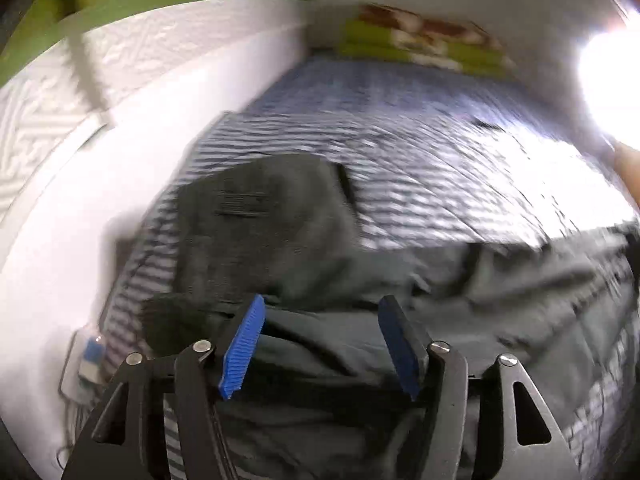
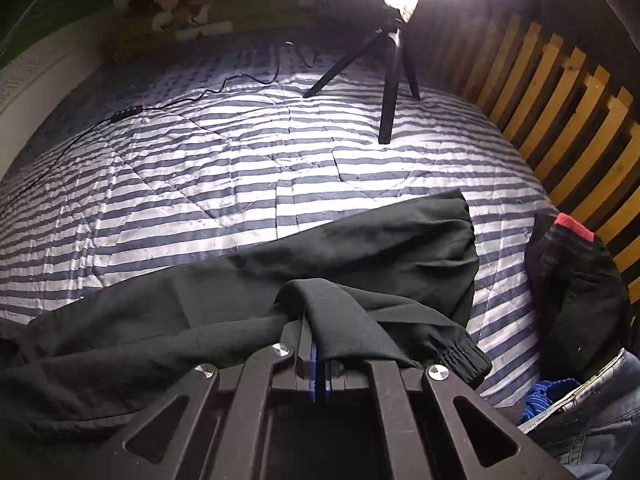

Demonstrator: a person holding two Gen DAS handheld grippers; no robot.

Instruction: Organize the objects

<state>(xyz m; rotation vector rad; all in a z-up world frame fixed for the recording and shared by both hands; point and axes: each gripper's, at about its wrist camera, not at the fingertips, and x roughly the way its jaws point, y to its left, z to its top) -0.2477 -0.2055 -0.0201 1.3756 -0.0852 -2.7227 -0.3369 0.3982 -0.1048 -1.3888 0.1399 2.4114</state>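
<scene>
1. Black woven trousers with an elastic cuff (image 2: 340, 264) lie across the near edge of the striped quilted bed (image 2: 240, 152).
2. My right gripper (image 2: 320, 344) is clamped on a fold.
3. My left gripper (image 1: 320, 320) hangs apart, empty; I should pinch the cloth below it before folding.
</scene>
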